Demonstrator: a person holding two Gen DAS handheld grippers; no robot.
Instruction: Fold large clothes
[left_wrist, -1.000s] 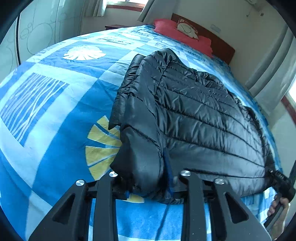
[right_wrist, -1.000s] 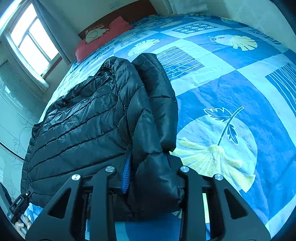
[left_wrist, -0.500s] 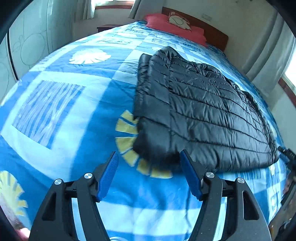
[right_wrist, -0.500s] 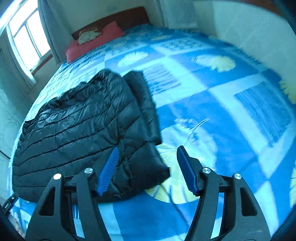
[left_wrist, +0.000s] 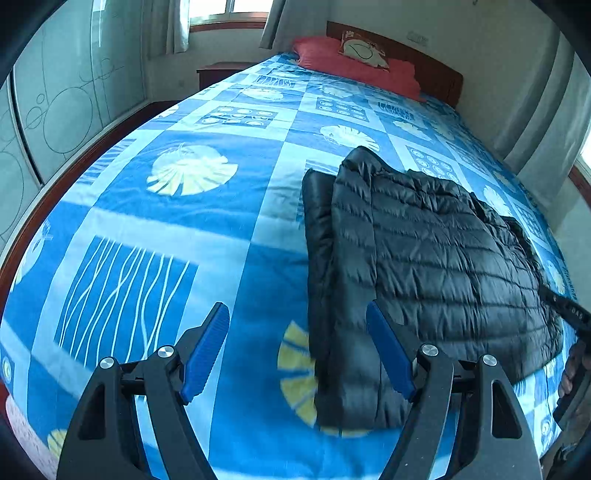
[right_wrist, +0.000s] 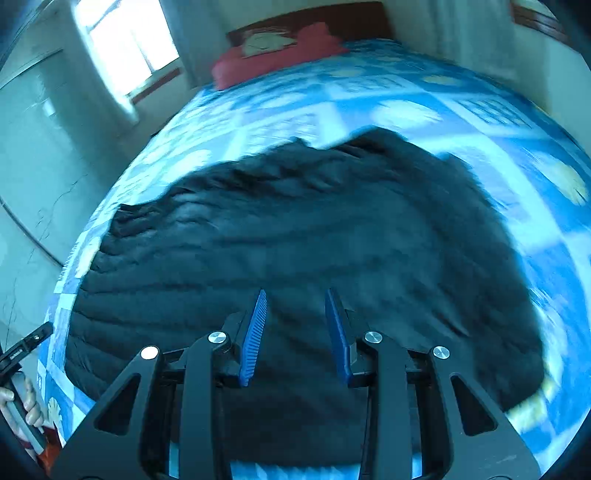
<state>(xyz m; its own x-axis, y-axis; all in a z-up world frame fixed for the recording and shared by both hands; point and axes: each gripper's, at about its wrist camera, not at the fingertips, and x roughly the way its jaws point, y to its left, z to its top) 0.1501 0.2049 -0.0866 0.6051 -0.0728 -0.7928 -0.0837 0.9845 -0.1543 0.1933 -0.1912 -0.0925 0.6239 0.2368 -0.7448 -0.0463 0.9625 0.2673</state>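
Note:
A black quilted down jacket (left_wrist: 436, 258) lies folded on the blue patterned bed (left_wrist: 177, 229), with a sleeve tucked along its left edge. My left gripper (left_wrist: 295, 310) hovers above the jacket's near left corner. Its jaws are opening wide and its blue pads (left_wrist: 207, 347) press on nothing. In the blurred right wrist view the jacket (right_wrist: 295, 229) fills the middle. My right gripper (right_wrist: 295, 295) hangs over it with its jaws closing and only air between them. The right gripper (left_wrist: 570, 315) also shows at the left wrist view's edge, and the left gripper (right_wrist: 26, 347) shows at the right wrist view's edge.
A red pillow (left_wrist: 354, 62) rests against the wooden headboard (left_wrist: 436, 66) at the far end. Glass wardrobe doors (left_wrist: 59, 110) run along the left side, with a nightstand (left_wrist: 218, 72) under the window. Curtains (left_wrist: 546, 122) hang on the right. A hand (right_wrist: 26, 406) grips the left tool's handle.
Both grippers let go of the jacket's near edge and rose away. The left one swung left and opened wider. The right one swung over the jacket's middle and its jaws narrowed.

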